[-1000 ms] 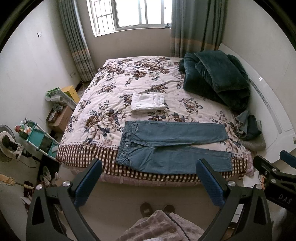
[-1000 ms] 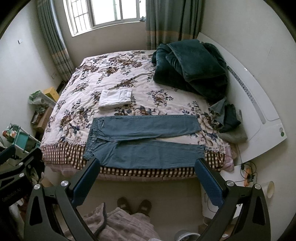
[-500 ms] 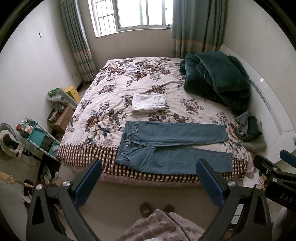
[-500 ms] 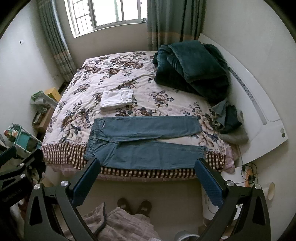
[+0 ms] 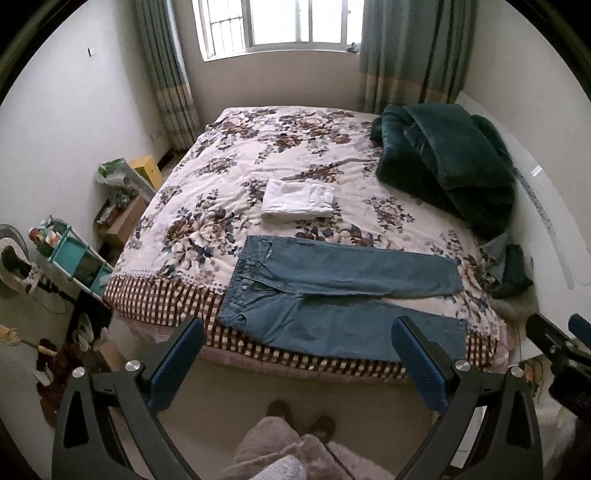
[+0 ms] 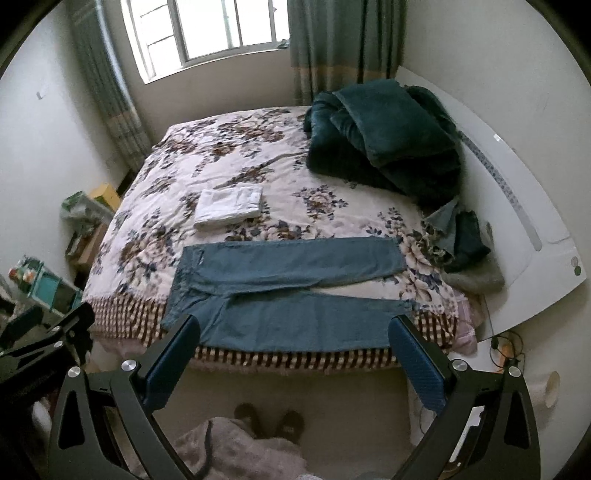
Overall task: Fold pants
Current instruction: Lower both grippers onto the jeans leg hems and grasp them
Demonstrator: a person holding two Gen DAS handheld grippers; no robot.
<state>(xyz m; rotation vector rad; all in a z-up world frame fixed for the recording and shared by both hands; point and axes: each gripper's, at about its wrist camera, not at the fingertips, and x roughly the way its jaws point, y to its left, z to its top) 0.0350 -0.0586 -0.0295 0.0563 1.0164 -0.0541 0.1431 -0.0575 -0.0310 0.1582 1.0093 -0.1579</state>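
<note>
you hold both grippers high above the floor at the near side of the bed (image 5: pixel 229 177), both aimed forward and down across it. your left gripper (image 5: pixel 297 360) has its two fingers spread wide with nothing between them, and your right gripper (image 6: pixel 295 356) is spread just as wide and just as empty. compared with a second ago, the bed and the jeans sit a little lower in both views and more of the window (image 5: pixel 280 22) shows at the top, so both grippers have tipped up or drawn back slightly; the fingers are as wide apart as before. the jeans (image 5: pixel 332 291) lie flat on the near edge of the bed, waistband to the left and both legs running to the right, the near leg overhanging the checkered border. in each wrist view the jeans lie beyond the fingertips and well apart from them, spanning roughly the gap between the two fingers. farther across the bed, just beyond the waistband end, rests a folded white garment (image 5: pixel 297 199), and a dark green blanket (image 5: pixel 447 162) is heaped at the far right.
</note>
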